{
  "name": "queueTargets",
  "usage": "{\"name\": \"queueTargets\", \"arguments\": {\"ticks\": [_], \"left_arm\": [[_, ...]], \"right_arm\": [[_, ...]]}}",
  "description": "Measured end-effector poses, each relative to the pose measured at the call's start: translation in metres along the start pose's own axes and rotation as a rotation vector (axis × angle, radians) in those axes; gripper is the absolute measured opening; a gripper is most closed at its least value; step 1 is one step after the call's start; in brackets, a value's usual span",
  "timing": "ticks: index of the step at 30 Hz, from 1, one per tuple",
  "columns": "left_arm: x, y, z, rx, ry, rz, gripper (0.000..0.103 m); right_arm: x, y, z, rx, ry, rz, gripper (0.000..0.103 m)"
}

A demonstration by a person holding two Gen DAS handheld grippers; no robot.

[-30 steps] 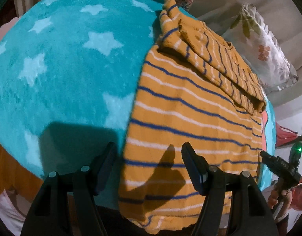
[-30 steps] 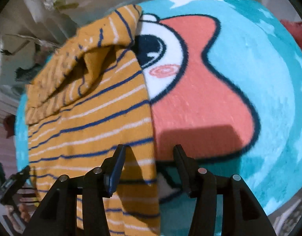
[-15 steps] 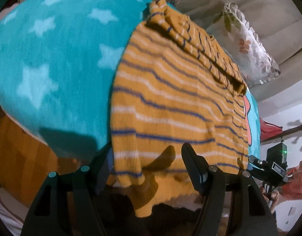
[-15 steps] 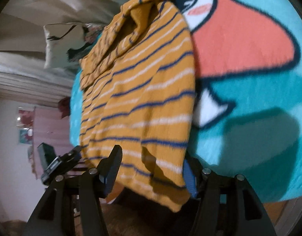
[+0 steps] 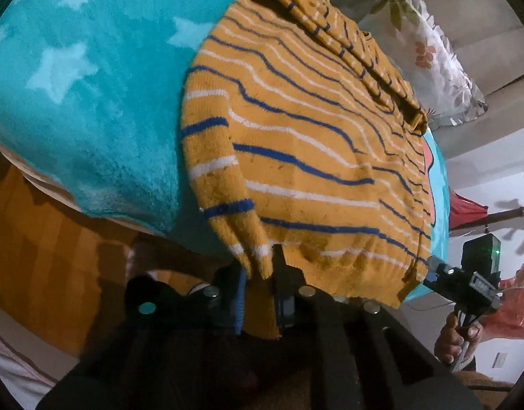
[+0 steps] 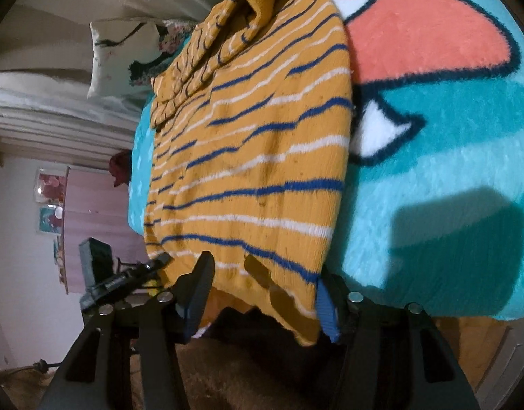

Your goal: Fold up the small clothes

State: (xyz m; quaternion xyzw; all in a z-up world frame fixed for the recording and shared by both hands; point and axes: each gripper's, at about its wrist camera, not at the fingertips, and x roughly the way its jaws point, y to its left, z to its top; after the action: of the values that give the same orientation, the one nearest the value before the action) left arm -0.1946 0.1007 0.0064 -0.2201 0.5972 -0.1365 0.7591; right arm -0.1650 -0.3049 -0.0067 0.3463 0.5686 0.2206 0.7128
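Two grippers are at the hem of the sweater (image 5: 296,143), one at each bottom corner, so the step in hand looks like taking hold for a fold toward the collar. The sweater, mustard with blue and white stripes, lies flat on the blanket (image 5: 91,85), its top already turned over at the far end and its hem hanging just off the blanket's near edge. The left gripper (image 5: 258,290) has just been closing, and its jaws now stand nearly together with the left hem corner pinched between them; that corner is gathered into a narrow tongue that runs down into the pads. The right gripper (image 6: 262,294) is still wide, its jaws having drawn in a little, with the right hem corner hanging between them; the cloth lies against the right-hand finger (image 6: 327,304), but the pads do not seem to press it from both sides, though the drooping fabric hides part of the gap and this cannot be certain. From the left wrist view the right gripper shows at the far corner, a hand (image 5: 456,338) on its handle. The next move would call for the right jaws to close on their corner, then both to lift together and carry the hem evenly up toward the folded top, keeping the edge level so the stripes line up.
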Motion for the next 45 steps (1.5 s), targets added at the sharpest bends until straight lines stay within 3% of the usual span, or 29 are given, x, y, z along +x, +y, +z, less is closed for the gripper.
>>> {"name": "queueTargets", "arguments": {"ticks": [1, 2, 4, 11, 15, 21, 26, 30, 33, 34, 36, 37, 38, 40, 43, 45], "left_arm": [[-0.004, -0.003, 0.000, 0.004, -0.007, 0.009, 0.010], [-0.008, -0.003, 0.001, 0.005, -0.014, 0.012, 0.010], [-0.016, -0.009, 0.003, 0.011, -0.031, 0.017, 0.009], [-0.056, -0.031, 0.025, 0.006, -0.130, 0.009, 0.009], [-0.074, -0.045, 0.059, 0.008, -0.184, -0.026, 0.009], [-0.077, -0.067, 0.150, 0.060, -0.237, -0.054, 0.009], [-0.039, -0.089, 0.243, 0.089, -0.225, -0.034, 0.009], [0.003, -0.087, 0.298, 0.057, -0.170, 0.008, 0.009], [0.027, -0.077, 0.325, 0.008, -0.115, -0.001, 0.013], [0.031, -0.074, 0.332, -0.001, -0.108, -0.011, 0.017], [0.035, -0.070, 0.343, -0.013, -0.112, -0.017, 0.026], [0.035, -0.068, 0.347, -0.016, -0.119, -0.018, 0.036], [0.034, -0.066, 0.351, -0.023, -0.128, -0.023, 0.044], [0.031, -0.061, 0.357, -0.027, -0.134, -0.040, 0.047], [0.027, -0.056, 0.360, 0.005, -0.128, -0.033, 0.055], [0.027, -0.055, 0.358, 0.060, -0.126, 0.008, 0.056]], "right_arm": [[0.002, 0.003, -0.001, -0.011, 0.003, -0.015, 0.045], [0.005, 0.006, -0.002, -0.024, 0.016, -0.039, 0.028], [0.006, 0.007, -0.003, -0.030, 0.022, -0.055, 0.013], [-0.028, 0.033, 0.011, -0.059, -0.072, 0.031, 0.009], [-0.048, 0.057, 0.036, -0.096, -0.129, 0.078, 0.008], [-0.060, 0.090, 0.105, -0.112, -0.213, 0.119, 0.008], [-0.044, 0.098, 0.182, -0.030, -0.279, 0.070, 0.008], [-0.014, 0.072, 0.239, 0.130, -0.292, 0.015, 0.012], [0.007, 0.041, 0.269, 0.270, -0.291, -0.004, 0.029], [0.010, 0.033, 0.275, 0.311, -0.298, -0.003, 0.035], [0.014, 0.020, 0.285, 0.379, -0.319, -0.001, 0.038], [0.015, 0.016, 0.289, 0.391, -0.325, -0.011, 0.039], [0.013, 0.015, 0.293, 0.392, -0.333, -0.045, 0.039], [0.007, 0.022, 0.297, 0.345, -0.346, -0.100, 0.042], [0.001, 0.050, 0.299, 0.181, -0.350, -0.268, 0.058], [0.005, 0.065, 0.299, 0.067, -0.322, -0.371, 0.059]]}}
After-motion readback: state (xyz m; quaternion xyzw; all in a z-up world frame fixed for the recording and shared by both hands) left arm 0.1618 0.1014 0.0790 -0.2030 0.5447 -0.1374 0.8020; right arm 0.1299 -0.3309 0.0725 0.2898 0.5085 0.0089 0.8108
